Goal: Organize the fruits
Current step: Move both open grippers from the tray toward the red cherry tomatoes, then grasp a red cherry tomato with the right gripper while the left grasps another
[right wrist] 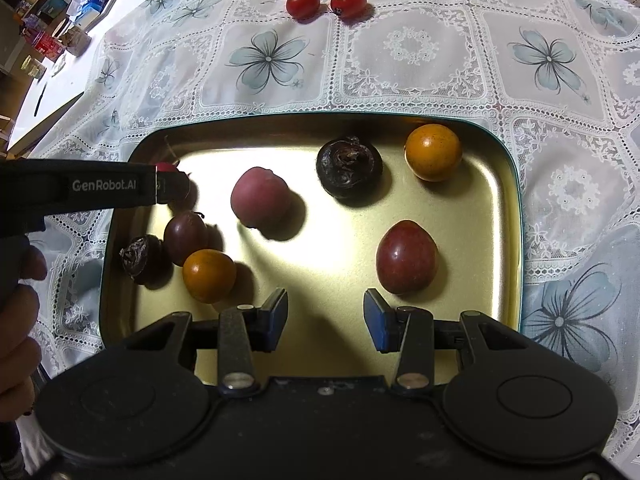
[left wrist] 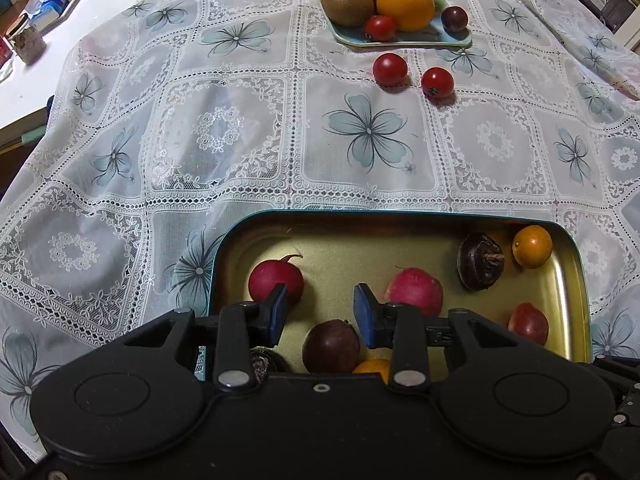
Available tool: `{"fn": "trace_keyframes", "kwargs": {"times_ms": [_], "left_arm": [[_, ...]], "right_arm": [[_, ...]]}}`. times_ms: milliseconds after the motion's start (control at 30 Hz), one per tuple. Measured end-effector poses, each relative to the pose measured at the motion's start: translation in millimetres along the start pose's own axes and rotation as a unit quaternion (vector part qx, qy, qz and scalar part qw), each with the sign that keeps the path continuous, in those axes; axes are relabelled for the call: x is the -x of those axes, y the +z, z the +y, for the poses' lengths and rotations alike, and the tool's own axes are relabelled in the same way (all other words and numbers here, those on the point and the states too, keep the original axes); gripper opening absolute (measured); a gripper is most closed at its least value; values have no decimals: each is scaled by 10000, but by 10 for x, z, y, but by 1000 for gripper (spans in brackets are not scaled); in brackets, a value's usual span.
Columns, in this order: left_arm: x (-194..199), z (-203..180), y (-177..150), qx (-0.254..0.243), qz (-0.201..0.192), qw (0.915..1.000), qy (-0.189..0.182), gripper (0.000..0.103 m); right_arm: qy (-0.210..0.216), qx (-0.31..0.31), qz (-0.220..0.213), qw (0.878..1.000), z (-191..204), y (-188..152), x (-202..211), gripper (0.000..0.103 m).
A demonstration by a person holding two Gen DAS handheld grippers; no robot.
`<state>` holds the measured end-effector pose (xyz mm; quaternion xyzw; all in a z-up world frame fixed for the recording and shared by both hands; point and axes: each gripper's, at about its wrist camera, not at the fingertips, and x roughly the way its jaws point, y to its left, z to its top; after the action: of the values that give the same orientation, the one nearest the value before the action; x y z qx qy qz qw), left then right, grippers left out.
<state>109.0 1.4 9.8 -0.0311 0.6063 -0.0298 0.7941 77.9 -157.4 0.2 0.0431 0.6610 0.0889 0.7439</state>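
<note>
Gold-lined and teal-rimmed, the metal tin [right wrist: 508,184] sits on the lace tablecloth [left wrist: 200,120] under both your claws. Your left claw [left wrist: 320,312] gapes wide and holds nothing, hovering over the tin's left part between a red radish [left wrist: 274,280] and a pink one [left wrist: 416,292], with a dark purple fruit [left wrist: 330,346] just below. Your right claw [right wrist: 326,320] is also spread wide and empty, low over the tin near an orange kumquat [right wrist: 209,276] and a reddish plum-like fruit [right wrist: 406,256]. Farther off, two cherry tomatoes [left wrist: 390,69] lie beside the green plate [left wrist: 400,40] of fruit.
</note>
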Motion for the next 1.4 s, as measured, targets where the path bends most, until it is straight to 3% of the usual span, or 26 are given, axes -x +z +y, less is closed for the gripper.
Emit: {"fn": "trace_keyframes", "kwargs": {"times_ms": [467,967,1400], "left_arm": [[39,-89,267,-70,-214,9995,221,45],[-116,-67,997,169,-599,9963,595,45],[-382,200,1152,484,-452,9954,693,45]], "right_arm": [[-139,-155,-309,9993,-109,296,211,44],[-295,-812,-908,9921,-211,1591,32,45],[-480,-1091,-938,9884,-75,2247,-439,45]]}}
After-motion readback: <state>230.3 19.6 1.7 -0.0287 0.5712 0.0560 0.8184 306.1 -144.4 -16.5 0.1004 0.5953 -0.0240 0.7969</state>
